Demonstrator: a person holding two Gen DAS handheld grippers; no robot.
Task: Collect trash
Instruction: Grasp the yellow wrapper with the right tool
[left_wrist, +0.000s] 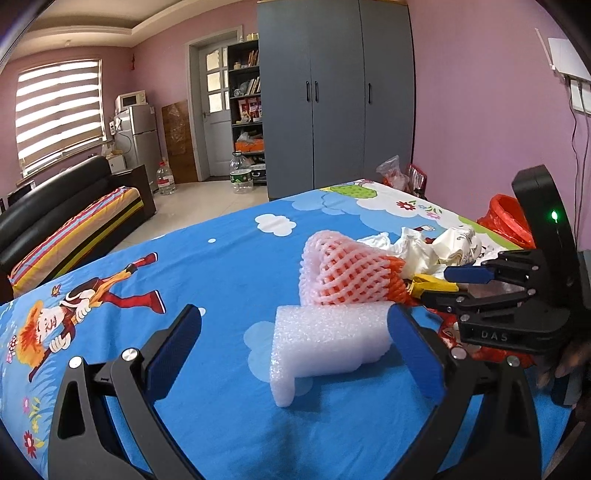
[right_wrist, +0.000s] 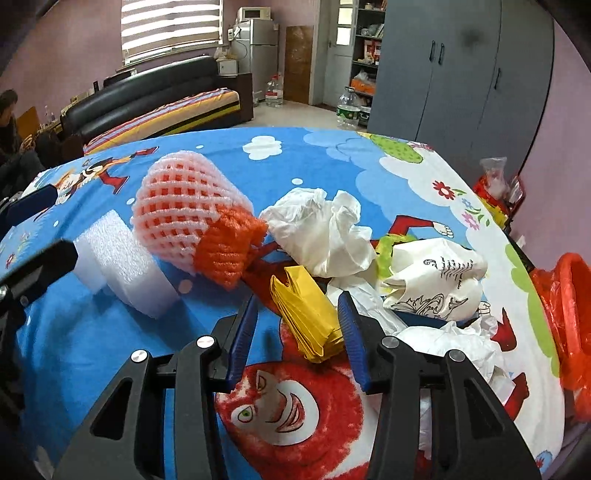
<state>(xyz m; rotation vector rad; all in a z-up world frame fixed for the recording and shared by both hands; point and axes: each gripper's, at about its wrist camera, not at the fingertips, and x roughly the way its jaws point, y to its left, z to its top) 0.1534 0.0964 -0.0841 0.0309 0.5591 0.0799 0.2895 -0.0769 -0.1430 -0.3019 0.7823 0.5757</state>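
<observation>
Trash lies on a bed with a blue cartoon sheet (left_wrist: 207, 266). My left gripper (left_wrist: 295, 328) is open, its fingers either side of a white foam block (left_wrist: 325, 343), also in the right wrist view (right_wrist: 122, 258). Behind it lies a pink-and-orange foam net (left_wrist: 347, 273) (right_wrist: 192, 218). My right gripper (right_wrist: 299, 306) is open around a folded yellow paper (right_wrist: 306, 314), the right pad touching it. It also shows in the left wrist view (left_wrist: 458, 284). Crumpled white tissue (right_wrist: 325, 229) and a printed paper bag (right_wrist: 436, 277) lie beyond.
A red-lined trash bin (right_wrist: 569, 317) (left_wrist: 506, 218) stands at the bed's right edge. A pink wall is to the right, a grey wardrobe (left_wrist: 332, 92) behind the bed, and a black sofa (left_wrist: 66, 214) to the left. More white paper (right_wrist: 454, 343) lies near my right gripper.
</observation>
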